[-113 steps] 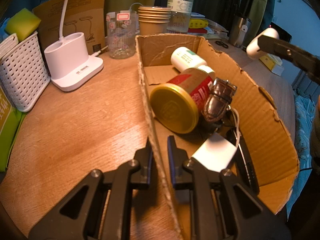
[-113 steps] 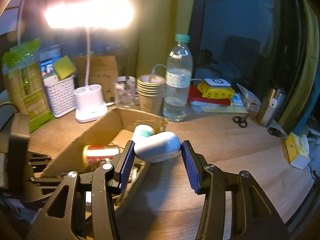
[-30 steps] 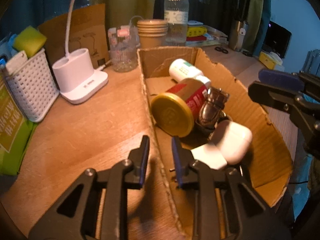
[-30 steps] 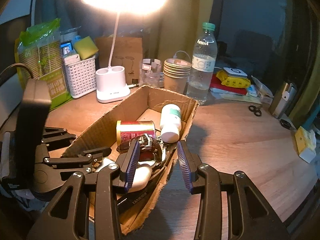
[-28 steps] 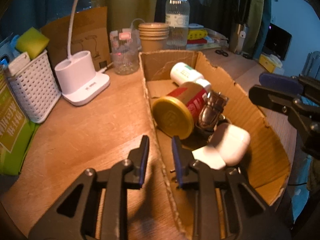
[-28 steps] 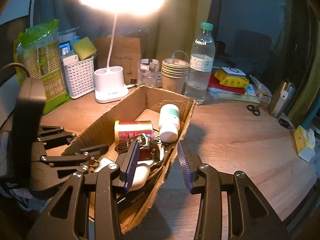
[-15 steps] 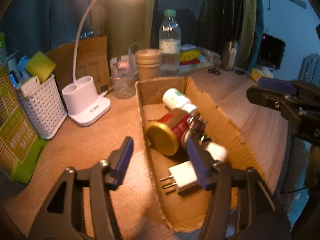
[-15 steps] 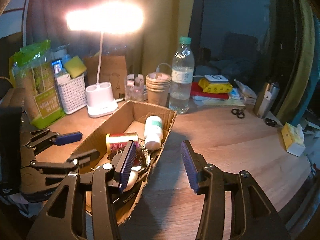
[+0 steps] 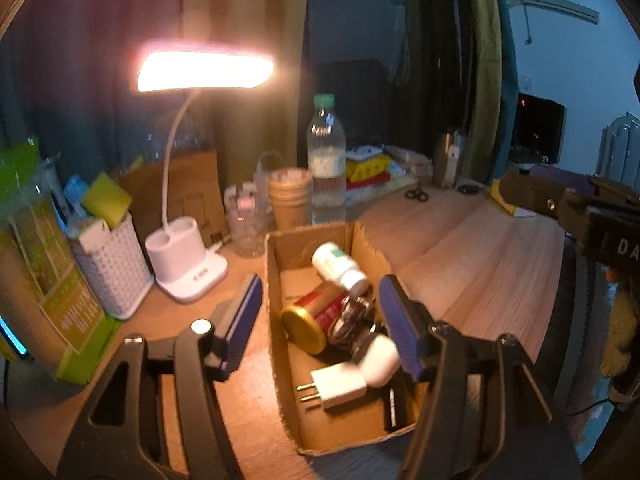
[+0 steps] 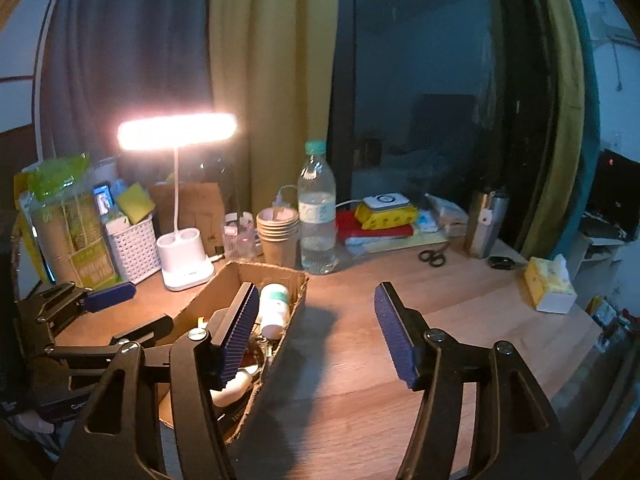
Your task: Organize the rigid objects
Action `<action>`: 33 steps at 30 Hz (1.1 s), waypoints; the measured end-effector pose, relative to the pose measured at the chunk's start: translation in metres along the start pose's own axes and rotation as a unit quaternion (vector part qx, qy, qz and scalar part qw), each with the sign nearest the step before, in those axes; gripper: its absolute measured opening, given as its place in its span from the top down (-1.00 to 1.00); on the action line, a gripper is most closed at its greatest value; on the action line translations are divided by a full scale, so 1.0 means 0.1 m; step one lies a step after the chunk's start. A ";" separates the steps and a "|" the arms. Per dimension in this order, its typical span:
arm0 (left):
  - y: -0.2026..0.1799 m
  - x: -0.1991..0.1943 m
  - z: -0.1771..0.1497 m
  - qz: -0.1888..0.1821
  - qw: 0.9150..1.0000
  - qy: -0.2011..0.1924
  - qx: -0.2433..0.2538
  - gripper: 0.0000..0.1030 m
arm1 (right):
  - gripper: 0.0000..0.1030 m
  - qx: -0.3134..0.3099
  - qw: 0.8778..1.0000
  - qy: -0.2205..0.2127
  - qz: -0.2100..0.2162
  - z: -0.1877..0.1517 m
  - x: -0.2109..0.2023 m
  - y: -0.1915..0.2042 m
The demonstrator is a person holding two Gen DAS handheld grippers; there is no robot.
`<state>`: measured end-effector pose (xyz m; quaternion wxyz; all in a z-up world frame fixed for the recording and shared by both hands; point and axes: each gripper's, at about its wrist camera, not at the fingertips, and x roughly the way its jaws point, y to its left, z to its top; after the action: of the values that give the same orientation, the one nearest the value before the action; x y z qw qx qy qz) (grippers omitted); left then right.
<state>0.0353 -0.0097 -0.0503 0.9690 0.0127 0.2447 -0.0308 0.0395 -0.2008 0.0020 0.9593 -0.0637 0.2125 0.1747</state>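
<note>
An open cardboard box (image 9: 276, 344) lies on the wooden desk; it also shows in the right wrist view (image 10: 298, 280). In it lie a white pill bottle (image 9: 338, 266), a red can with a gold lid (image 9: 310, 318), a wristwatch (image 9: 350, 320), a white earbud case (image 9: 380, 358) and a white plug adapter (image 9: 338, 386). My left gripper (image 9: 320, 328) is open and empty, raised above the box. My right gripper (image 10: 316, 336) is open and empty, raised over the box's right wall.
A lit white desk lamp (image 9: 188, 266), a white basket (image 9: 114, 266), a glass (image 9: 244, 228), stacked paper cups (image 9: 290, 198) and a water bottle (image 9: 326, 160) stand behind the box. Scissors (image 10: 432, 256), a tissue pack (image 10: 550, 284) and a steel flask (image 10: 484, 224) are at the right.
Both grippers have lifted up and back from the box and opened wider. The left one let go of the box wall. The earbud case stays in the box.
</note>
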 end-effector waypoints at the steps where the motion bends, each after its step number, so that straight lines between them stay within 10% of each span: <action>1: -0.04 -0.05 0.03 0.001 1.000 -0.007 0.004 -0.22 | -0.31 0.000 1.000 -0.003 -0.004 0.01 -0.04 -0.01; 7: -0.18 -0.38 0.16 0.001 0.999 -0.046 0.008 -0.71 | -0.58 0.009 0.999 -0.033 -0.011 0.07 -0.33 -0.07; 33: -0.04 -1.19 0.44 0.011 0.990 -0.124 -0.067 -0.81 | -0.60 0.019 0.992 -0.114 -0.043 0.15 -1.08 -0.08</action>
<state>-0.0490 -0.0092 0.0451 0.9908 -0.0537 0.1240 -0.0048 -0.0438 -0.2383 0.0622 0.9849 -0.0342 0.1024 0.1353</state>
